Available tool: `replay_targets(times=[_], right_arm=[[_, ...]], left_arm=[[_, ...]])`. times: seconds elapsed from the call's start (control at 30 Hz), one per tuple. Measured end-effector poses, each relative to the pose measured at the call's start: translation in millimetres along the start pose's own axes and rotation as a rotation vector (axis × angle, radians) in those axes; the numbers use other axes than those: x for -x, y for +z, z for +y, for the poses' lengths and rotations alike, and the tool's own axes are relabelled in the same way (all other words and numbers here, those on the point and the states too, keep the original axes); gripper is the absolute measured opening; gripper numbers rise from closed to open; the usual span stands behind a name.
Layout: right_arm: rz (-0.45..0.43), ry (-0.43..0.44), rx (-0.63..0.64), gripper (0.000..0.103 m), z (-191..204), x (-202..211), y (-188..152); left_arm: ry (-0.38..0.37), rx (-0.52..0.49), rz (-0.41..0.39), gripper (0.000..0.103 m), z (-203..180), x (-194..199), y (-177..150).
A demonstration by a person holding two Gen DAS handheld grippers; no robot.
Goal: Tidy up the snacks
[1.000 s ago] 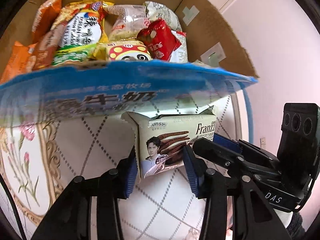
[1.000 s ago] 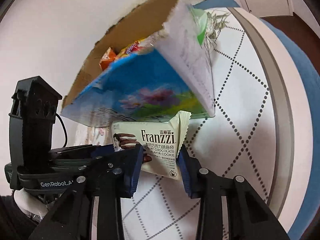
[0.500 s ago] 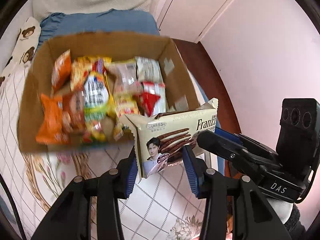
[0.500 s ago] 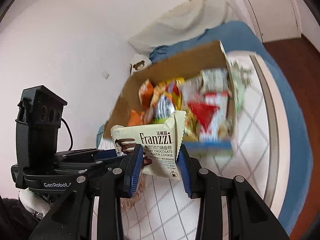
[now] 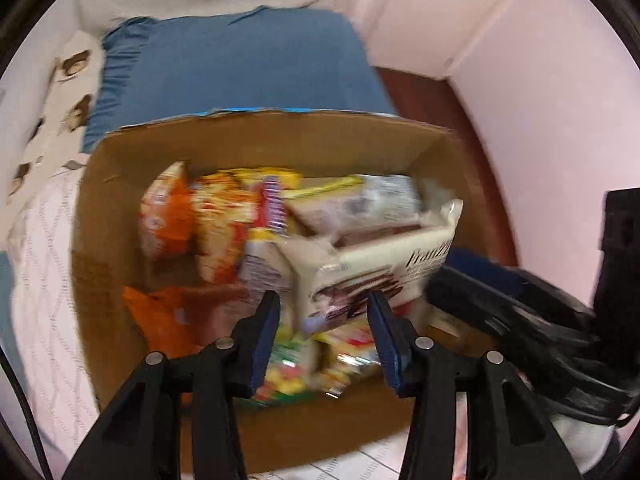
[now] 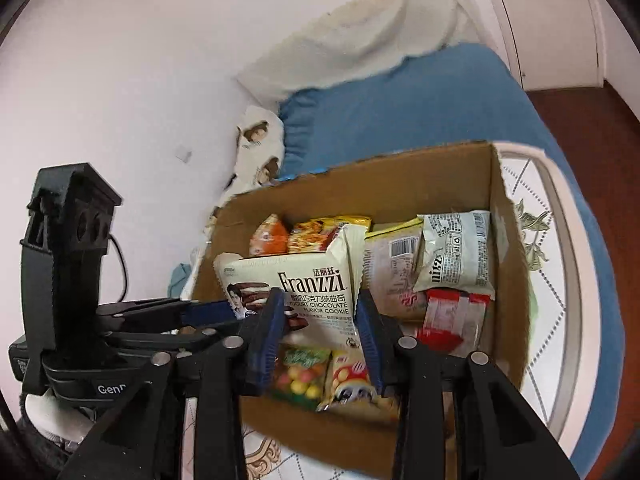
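Two grippers shared one pack: the left gripper and the right gripper each had its jaws closed onto an end of the Franzzi cookie pack. Neither pair was fully closed; the pack filled the gap between the blue pads.

The pack's long axis ran side to side, spanning from one gripper to the other, printed face toward the right wrist camera. In the left wrist view its crimped end sat between the jaws, but that frame was blurred, so I couldn't tell how firm the contact was there.

The key relation: the pack hung above the open cardboard box, roughly over the box's near-left part, not resting on anything I could make out. Directly below the jaws lay a candy bag and a yellow snack bag; further in, a red packet, a white packet and orange bags against the far wall.

My judgement: the drop was straight down, both grippers equally near, both needing to release together.

Beyond the box was the blue bed cover.
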State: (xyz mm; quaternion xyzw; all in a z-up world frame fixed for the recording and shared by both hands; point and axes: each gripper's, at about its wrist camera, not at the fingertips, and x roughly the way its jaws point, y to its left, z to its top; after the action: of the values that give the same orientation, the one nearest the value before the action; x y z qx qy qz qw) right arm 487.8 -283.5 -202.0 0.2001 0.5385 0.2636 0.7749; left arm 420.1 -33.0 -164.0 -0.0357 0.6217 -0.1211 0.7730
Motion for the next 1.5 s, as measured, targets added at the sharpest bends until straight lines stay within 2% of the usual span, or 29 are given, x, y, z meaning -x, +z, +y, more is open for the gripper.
replay_targets(times=[0.03, 0.07, 0.1, 0.17, 0.3, 0.4, 0.53, 0.83, 1.03, 1.2, 1.5], right_arm=[[0.013, -0.028, -0.016, 0.102, -5, -6, 4], [0.007, -0.055, -0.020, 0.103, -7, -7, 7], [0.003, -0.089, -0.014, 0.103, -9, -8, 9], [0.006, -0.160, 0.007, 0.103, -8, -9, 7], [0.011, -0.354, 0.047, 0.103, -6, -9, 0], [0.000, -0.469, 0.081, 0.103, -2, -8, -9], [-0.011, -0.538, 0.111, 0.103, 7, -4, -17], [-0.029, -0.555, 0.122, 0.103, 30, 16, -27], [-0.074, -0.549, 0.130, 0.103, 51, 41, -38], [-0.126, -0.537, 0.143, 0.103, 71, 72, -58], [-0.255, -0.510, 0.192, 0.103, 115, 146, -114]], left_arm=[[0.022, 0.000, -0.009, 0.044, 4, -2, 2], [0.050, 0.000, -0.021, 0.052, 7, -4, 4], [0.076, 0.002, -0.031, 0.068, 11, -5, 4], [0.095, 0.006, -0.049, 0.083, 17, -7, 2], [0.125, 0.031, -0.048, 0.085, 28, -14, -5], [0.142, 0.055, -0.051, 0.085, 35, -18, -11], [0.151, 0.074, -0.063, 0.085, 38, -17, -19], [0.151, 0.087, -0.116, 0.085, 31, 10, -32], [0.173, 0.086, -0.203, 0.085, 26, 47, -50], [0.194, 0.079, -0.286, 0.085, 20, 82, -74], [0.198, 0.054, -0.417, 0.085, 1, 150, -141]])
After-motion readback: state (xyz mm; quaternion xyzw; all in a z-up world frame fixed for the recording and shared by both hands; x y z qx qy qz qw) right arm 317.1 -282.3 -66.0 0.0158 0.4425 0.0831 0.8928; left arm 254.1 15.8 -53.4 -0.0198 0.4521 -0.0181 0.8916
